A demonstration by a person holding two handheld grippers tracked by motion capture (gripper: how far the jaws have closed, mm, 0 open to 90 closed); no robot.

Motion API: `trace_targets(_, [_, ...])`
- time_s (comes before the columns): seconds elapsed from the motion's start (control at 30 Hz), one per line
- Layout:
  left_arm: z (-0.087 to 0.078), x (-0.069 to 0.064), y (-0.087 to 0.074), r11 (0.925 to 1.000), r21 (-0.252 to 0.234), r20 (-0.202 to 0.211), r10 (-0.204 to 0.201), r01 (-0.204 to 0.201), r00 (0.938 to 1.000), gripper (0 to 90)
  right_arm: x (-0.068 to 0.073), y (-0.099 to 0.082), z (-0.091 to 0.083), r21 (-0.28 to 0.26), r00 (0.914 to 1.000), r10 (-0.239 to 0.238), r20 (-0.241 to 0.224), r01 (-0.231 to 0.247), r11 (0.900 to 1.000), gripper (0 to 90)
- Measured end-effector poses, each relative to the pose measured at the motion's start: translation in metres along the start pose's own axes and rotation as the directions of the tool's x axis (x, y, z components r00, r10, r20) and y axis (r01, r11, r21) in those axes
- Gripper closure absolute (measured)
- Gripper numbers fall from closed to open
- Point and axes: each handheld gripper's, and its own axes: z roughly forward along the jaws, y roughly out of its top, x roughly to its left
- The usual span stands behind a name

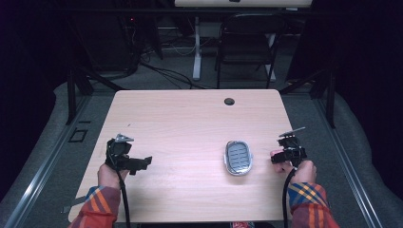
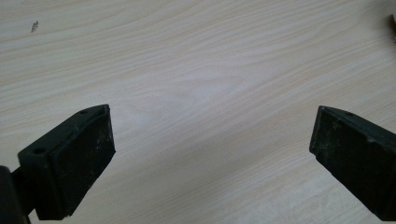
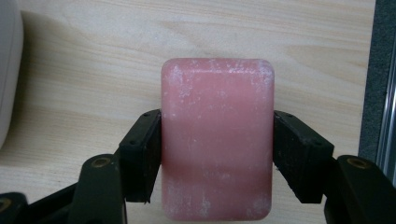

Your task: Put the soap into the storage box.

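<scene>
Lab or recording studio setup, not a home. Light wood bench (image 1: 190,118) with a cable grommet hole (image 1: 229,101) near its far edge, standing on grey carpet (image 1: 57,137). Black curtains (image 1: 361,71) close off both sides. Beyond the far edge: folding metal chair (image 1: 247,45), a white desk leg (image 1: 196,47), loose cables on the floor (image 1: 161,71). Metal floor rails (image 1: 43,166) run along the bench's left and right edges.

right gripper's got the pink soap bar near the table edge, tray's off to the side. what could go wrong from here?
1. The right gripper pinches the pink soap bar only by its long sides; soap is slick, so it may slip or twist out.
2. It sits close to the table edge, so a drop could go overboard.
3. The soap tray looks light; a clumsy placement may shove it.
</scene>
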Motion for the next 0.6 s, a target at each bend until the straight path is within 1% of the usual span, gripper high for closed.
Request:
trace_targets(0.03, [0.0000, 0.0003, 0.0001, 1.0000, 0.001, 0.000, 0.001, -0.001, 1.0000, 0.0, 0.0005, -0.0002, 0.0004, -0.006, 1.0000, 0.004, 0.000, -0.004, 1.0000, 37.4])
trace_targets(0.07, [0.0001, 0.0006, 0.0003, 1.0000, 0.003, 0.001, 0.005, -0.005, 1.0000, 0.0, 0.0008, -0.0001, 0.0001, 0.003, 1.0000, 0.002, 0.000, -0.002, 1.0000, 37.5])
trace_targets(0.1, [0.0003, 0.0005, 0.0004, 1.0000, 0.003, 0.000, 0.006, -0.006, 1.0000, 0.0, 0.0014, -0.0006, 0.0008, -0.006, 1.0000, 0.005, -0.004, -0.005, 1.0000, 37.5])
trace_targets(0.13, [0.0006, 0.0001, 0.0007, 1.0000, 0.005, 0.003, 0.004, -0.004, 1.0000, 0.0, 0.0011, -0.0004, 0.0003, 0.001, 1.0000, 0.001, -0.008, -0.001, 1.0000, 37.5])
trace_targets(0.17, [0.0010, -0.0005, 0.0008, 1.0000, 0.003, 0.000, 0.002, -0.002, 1.0000, 0.0, 0.0016, -0.0006, 0.0006, -0.005, 1.0000, 0.002, -0.007, -0.002, 1.0000, 37.5])
trace_targets(0.2, [0.0014, -0.0005, 0.0010, 1.0000, 0.003, 0.002, 0.009, -0.009, 1.0000, 0.0, 0.0015, 0.0000, -0.0001, 0.008, 1.0000, -0.008, -0.003, 0.008, 0.9999, 37.5])
trace_targets(0.27, [0.0020, -0.0009, 0.0014, 0.9999, 0.008, 0.004, 0.010, -0.010, 0.9999, 0.0, 0.0014, 0.0001, -0.0003, 0.013, 0.9999, -0.015, 0.000, 0.015, 0.9998, 37.5])
trace_targets(0.33, [0.0024, -0.0017, 0.0017, 1.0000, 0.004, 0.005, 0.008, -0.008, 1.0000, 0.0, 0.0014, -0.0009, 0.0004, 0.000, 1.0000, -0.002, -0.008, 0.002, 1.0000, 37.5])
trace_targets(0.37, [0.0025, -0.0017, 0.0018, 1.0000, 0.004, 0.005, 0.009, -0.009, 0.9999, 0.0, 0.0012, -0.0007, -0.0010, 0.010, 1.0000, -0.009, 0.003, 0.009, 0.9999, 37.5])
trace_targets(0.43, [0.0029, -0.0021, 0.0018, 1.0000, 0.003, 0.006, 0.007, -0.007, 1.0000, 0.0, 0.0001, -0.0007, -0.0027, 0.018, 0.9998, -0.022, -0.002, 0.022, 0.9996, 37.5])
trace_targets(0.53, [0.0028, -0.0021, 0.0019, 1.0000, 0.002, 0.005, 0.009, -0.009, 0.9999, 0.0, 0.0014, -0.0009, -0.0048, 0.015, 0.9996, -0.027, -0.001, 0.027, 0.9995, 37.5])
trace_targets(0.57, [0.0027, -0.0021, 0.0019, 1.0000, 0.002, 0.004, 0.008, -0.008, 1.0000, 0.0, 0.0031, -0.0016, -0.0042, 0.005, 0.9998, -0.020, -0.004, 0.020, 0.9998, 37.5])
trace_targets(0.6, [0.0026, -0.0019, 0.0019, 1.0000, 0.001, 0.003, 0.008, -0.008, 1.0000, 0.0, 0.0034, -0.0013, -0.0054, 0.023, 0.9993, -0.037, 0.000, 0.037, 0.9991, 37.5])
